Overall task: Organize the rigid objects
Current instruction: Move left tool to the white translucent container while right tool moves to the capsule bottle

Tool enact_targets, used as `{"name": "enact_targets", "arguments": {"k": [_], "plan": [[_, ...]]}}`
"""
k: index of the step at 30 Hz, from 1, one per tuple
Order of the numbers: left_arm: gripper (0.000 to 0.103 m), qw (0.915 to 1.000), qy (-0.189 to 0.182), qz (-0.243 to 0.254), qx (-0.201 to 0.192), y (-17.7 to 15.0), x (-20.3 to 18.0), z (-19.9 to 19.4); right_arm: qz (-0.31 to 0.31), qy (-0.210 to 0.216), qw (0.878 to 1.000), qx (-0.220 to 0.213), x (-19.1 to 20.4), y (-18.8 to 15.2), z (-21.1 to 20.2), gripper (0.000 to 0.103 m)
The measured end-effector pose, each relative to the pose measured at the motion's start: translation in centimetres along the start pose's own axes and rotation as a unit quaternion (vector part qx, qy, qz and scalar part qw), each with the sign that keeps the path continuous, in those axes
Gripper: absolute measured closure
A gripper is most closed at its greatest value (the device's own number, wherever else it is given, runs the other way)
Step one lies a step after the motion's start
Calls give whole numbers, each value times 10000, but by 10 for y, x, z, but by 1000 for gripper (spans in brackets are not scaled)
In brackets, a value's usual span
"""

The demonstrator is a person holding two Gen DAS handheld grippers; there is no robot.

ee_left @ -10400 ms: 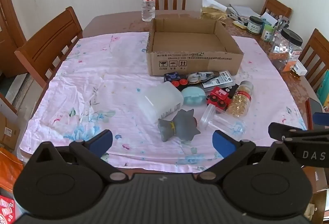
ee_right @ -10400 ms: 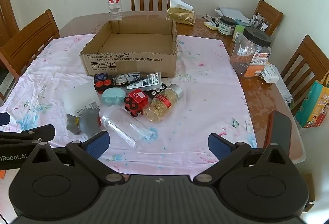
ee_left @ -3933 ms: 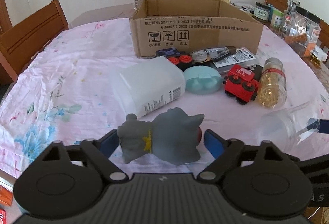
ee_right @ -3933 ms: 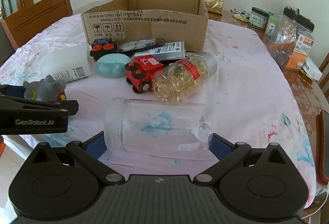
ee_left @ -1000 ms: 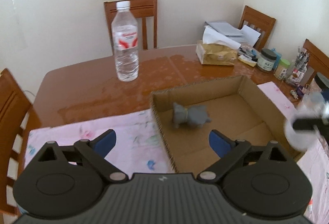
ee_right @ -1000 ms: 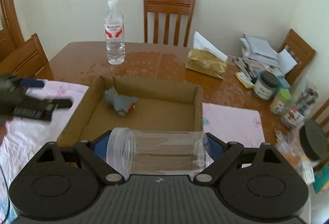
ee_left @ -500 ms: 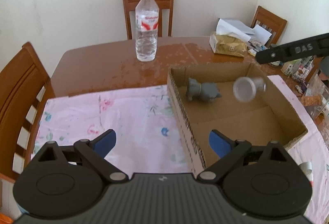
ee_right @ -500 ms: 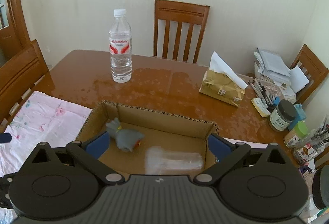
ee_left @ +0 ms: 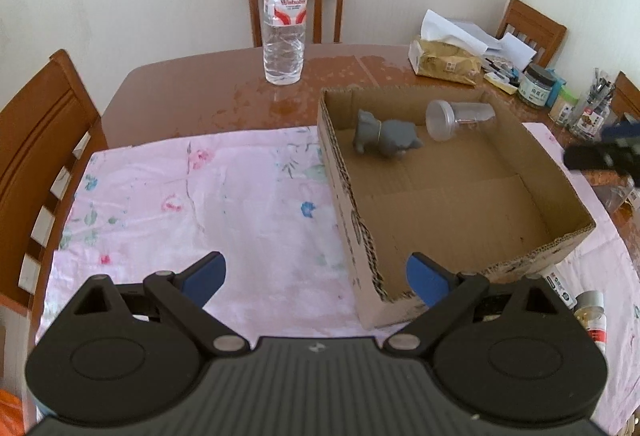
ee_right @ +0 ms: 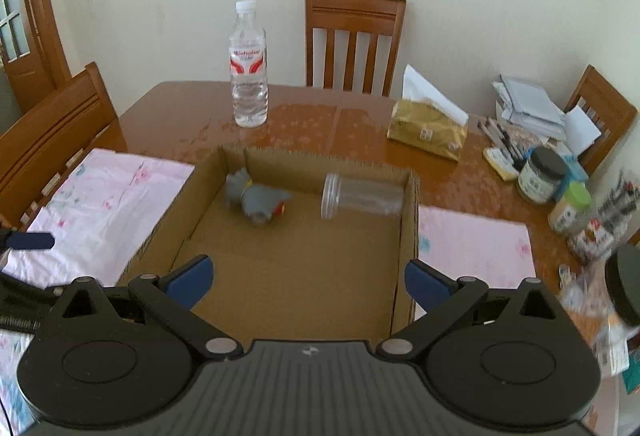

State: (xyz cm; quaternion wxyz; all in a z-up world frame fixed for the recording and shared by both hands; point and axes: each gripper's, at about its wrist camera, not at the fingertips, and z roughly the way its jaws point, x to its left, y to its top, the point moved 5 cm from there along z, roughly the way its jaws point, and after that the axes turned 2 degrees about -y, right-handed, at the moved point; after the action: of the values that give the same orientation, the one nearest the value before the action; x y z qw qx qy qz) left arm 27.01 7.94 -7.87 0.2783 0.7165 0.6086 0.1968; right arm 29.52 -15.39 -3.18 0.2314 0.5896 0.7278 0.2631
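Here, a pink floral cloth (ee_left: 208, 204) covers the wooden table (ee_left: 192, 92); both hand-held grippers (ee_left: 316, 276) (ee_right: 306, 278) gape wide, empty.

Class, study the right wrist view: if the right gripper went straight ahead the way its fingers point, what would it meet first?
Probably the bare floor of the cardboard box: the open right gripper aims down into it. The clear jar and grey toy lie farther back; depth is uncertain.
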Motion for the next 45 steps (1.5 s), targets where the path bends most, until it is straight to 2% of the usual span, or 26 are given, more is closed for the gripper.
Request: {"name": "enact_targets", "arguments": {"k": [6, 10, 15, 19, 24, 32, 40, 43, 45], "plan": [[6, 9990, 316, -299, 132, -21, -19, -5, 73, 51, 9999, 104, -17, -55, -17, 0], [6, 9984, 380, -253, 322, -39, -43, -4, 215, 346, 9990, 166, -31, -88, -25, 0], [6, 9968, 502, -322, 536, -59, -68, 5, 235, 634, 9973, 295, -48, -112, -27, 0], [6, 9941, 783, -385, 644, -70, -79, 15, 113, 778, 9959, 442, -55, -127, -25, 0], [6, 9909, 1027, -419, 761, -83, -81, 20, 39, 899, 9943, 571, -56, -136, -24, 0], [4, 9890, 1043, -554, 888, -107, -71, 0, -215, 1158, 9900, 781, -44, -141, -21, 0], [3, 9887, 942, -649, 973, -135, -59, -7, -738, 1173, 9866, 864, -34, -136, -3, 0], [3, 9894, 865, -684, 944, -137, -57, -6, -893, 1207, 9833, 1029, -31, -135, 9, 0], [3, 9896, 825, -704, 949, -139, -55, -5, -888, 1392, 9784, 1244, -28, -138, 11, 0]]}}
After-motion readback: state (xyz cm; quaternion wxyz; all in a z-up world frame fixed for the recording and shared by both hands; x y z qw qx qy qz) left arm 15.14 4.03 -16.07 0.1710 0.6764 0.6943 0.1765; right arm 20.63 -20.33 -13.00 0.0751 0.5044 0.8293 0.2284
